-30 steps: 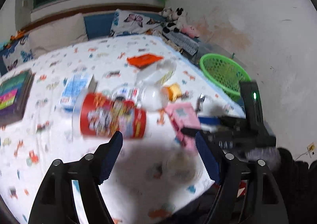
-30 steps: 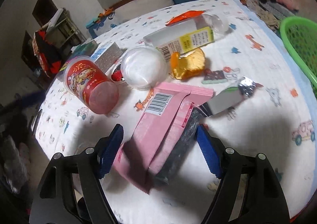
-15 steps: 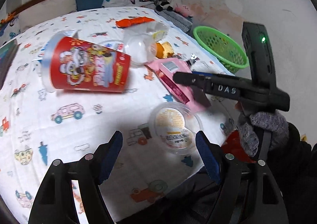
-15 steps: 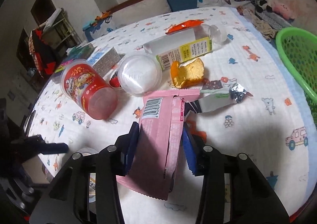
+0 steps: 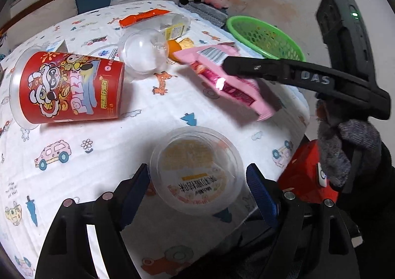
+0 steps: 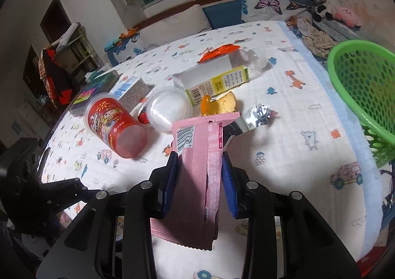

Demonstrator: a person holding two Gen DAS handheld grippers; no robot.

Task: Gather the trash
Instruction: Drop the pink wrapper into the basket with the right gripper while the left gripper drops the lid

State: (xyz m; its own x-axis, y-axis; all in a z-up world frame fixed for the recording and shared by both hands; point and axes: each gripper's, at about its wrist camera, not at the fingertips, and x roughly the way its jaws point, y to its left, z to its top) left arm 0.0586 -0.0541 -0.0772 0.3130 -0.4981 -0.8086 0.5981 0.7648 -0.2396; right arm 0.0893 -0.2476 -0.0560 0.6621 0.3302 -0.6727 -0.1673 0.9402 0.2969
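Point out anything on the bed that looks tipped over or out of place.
The red snack cup lies on its side on the bedsheet, and the clear bottle is toppled too. Orange peel sits loose beside it.

Both views look forward along a gripper's two fingers, tilted down over the patterned bedsheet [image 5: 103,135]. The left wrist camera sits low and close at the near edge, facing the far right wall and the green basket [image 5: 266,37]. The right wrist camera hangs a little higher, further right, facing the far window. They share the red cup [image 5: 71,86] [image 6: 113,128], the clear dome lid [image 5: 143,54] [image 6: 167,108] and the pink wrapper [image 5: 229,81] [image 6: 197,168].
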